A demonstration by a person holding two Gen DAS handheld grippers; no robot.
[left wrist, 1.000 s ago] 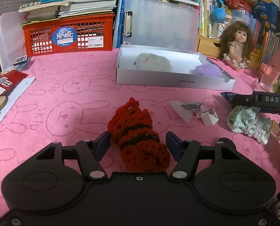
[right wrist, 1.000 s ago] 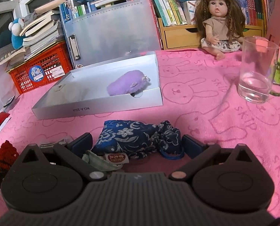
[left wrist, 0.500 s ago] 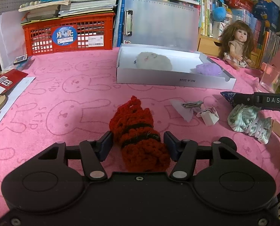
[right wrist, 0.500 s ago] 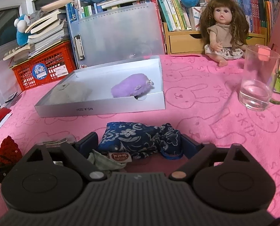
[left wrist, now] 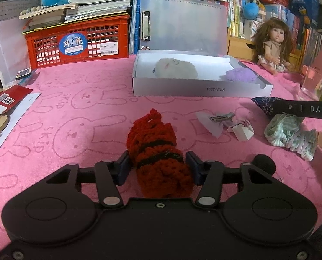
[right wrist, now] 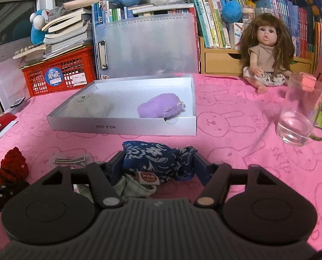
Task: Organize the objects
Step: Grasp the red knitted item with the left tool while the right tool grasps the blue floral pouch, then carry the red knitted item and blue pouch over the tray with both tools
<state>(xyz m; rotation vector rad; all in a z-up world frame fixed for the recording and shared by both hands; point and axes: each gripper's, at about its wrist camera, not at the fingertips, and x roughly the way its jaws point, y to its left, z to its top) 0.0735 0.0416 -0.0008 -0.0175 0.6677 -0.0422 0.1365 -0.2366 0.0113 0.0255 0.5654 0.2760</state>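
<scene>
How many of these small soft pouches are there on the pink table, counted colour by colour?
white pouch: 1
purple pouch: 1
red pouch: 1
blue floral pouch: 1
green-white pouch: 1
Total: 5

Cloth, yarn, card and plastic around the two tools

Between the left gripper's (left wrist: 158, 165) matt black plastic fingers a red crocheted pouch (left wrist: 157, 151) is showing coarse, knobbly yarn, while the right gripper (right wrist: 158, 165) is closing on a blue floral fabric pouch (right wrist: 154, 160) — smooth woven cloth with a slight sheen. Under both, the pink tablecloth (left wrist: 78, 112) is looking like soft, matt towelling. Ahead of the tools a white box (right wrist: 121, 126) is showing smooth card, holding a fuzzy purple plush (right wrist: 161, 105); to the right gripper's right a glass mug (right wrist: 299, 112) is gleaming — clear and glossy.
</scene>
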